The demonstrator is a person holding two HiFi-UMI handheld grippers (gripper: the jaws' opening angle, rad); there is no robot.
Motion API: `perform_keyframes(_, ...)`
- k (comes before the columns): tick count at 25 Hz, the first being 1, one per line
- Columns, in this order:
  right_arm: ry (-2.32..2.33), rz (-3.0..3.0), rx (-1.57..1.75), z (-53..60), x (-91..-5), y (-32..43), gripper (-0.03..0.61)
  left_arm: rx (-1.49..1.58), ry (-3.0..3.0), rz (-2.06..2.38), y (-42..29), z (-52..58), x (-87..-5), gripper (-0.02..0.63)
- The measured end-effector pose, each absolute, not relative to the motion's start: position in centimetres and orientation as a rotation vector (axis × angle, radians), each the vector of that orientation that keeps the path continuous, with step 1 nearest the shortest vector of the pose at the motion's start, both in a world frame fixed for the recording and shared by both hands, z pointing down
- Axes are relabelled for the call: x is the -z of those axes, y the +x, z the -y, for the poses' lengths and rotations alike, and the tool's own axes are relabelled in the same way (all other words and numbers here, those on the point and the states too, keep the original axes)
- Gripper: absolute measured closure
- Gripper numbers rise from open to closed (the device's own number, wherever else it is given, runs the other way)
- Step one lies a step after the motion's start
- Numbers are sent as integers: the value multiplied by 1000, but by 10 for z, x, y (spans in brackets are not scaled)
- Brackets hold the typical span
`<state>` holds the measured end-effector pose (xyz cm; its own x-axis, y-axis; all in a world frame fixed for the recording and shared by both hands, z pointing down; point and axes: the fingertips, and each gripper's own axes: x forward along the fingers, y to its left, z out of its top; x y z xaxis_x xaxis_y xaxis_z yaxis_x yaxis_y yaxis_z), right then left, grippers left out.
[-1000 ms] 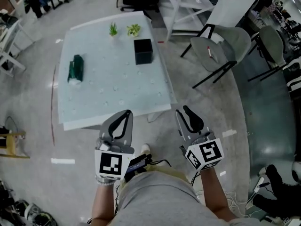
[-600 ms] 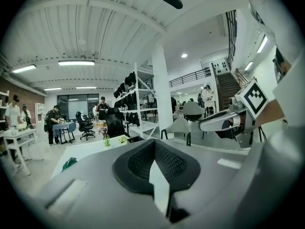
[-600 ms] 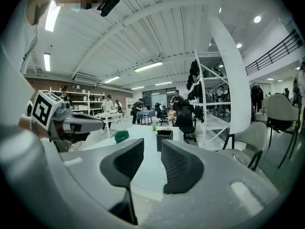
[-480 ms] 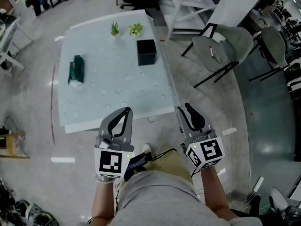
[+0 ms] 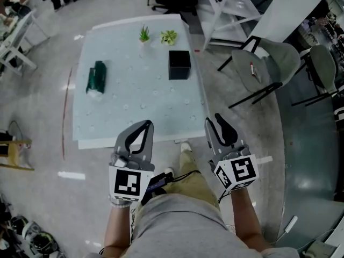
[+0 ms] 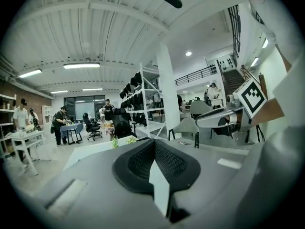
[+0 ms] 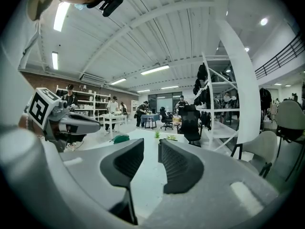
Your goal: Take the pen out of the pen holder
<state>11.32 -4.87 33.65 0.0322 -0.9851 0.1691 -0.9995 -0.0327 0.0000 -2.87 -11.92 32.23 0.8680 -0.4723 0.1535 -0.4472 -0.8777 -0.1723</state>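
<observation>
A black square pen holder (image 5: 179, 64) stands on the right part of the pale table (image 5: 134, 112); no pen shows in its dark opening. Both grippers hang in front of the table's near edge, well short of the holder. My left gripper (image 5: 143, 126) has its fingertips touching and holds nothing; in the left gripper view, the left gripper (image 6: 154, 144) has its pads meeting at the tip. My right gripper (image 5: 213, 121) is empty; the right gripper view shows the right gripper (image 7: 151, 149) with a narrow gap between its pads, and the table shows through it.
A green rolled thing (image 5: 97, 78) lies on the table's left part. Two small potted plants (image 5: 144, 34) (image 5: 169, 36) stand at the far edge. A grey chair (image 5: 258, 69) right of the table carries a thin red-and-white stick (image 5: 251, 69). Shelves and people are beyond.
The table and holder have shifted right and lower in the head view, and the table edge sits closer to the grippers. Both grippers keep the same pose.
</observation>
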Motion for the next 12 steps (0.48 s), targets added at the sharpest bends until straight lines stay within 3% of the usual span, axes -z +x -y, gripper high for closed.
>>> perform_keyframes(12, 2035, 2178, -162, 103, -336, 137, 465, 299, -2911, -863, -13, 154, -326, 601)
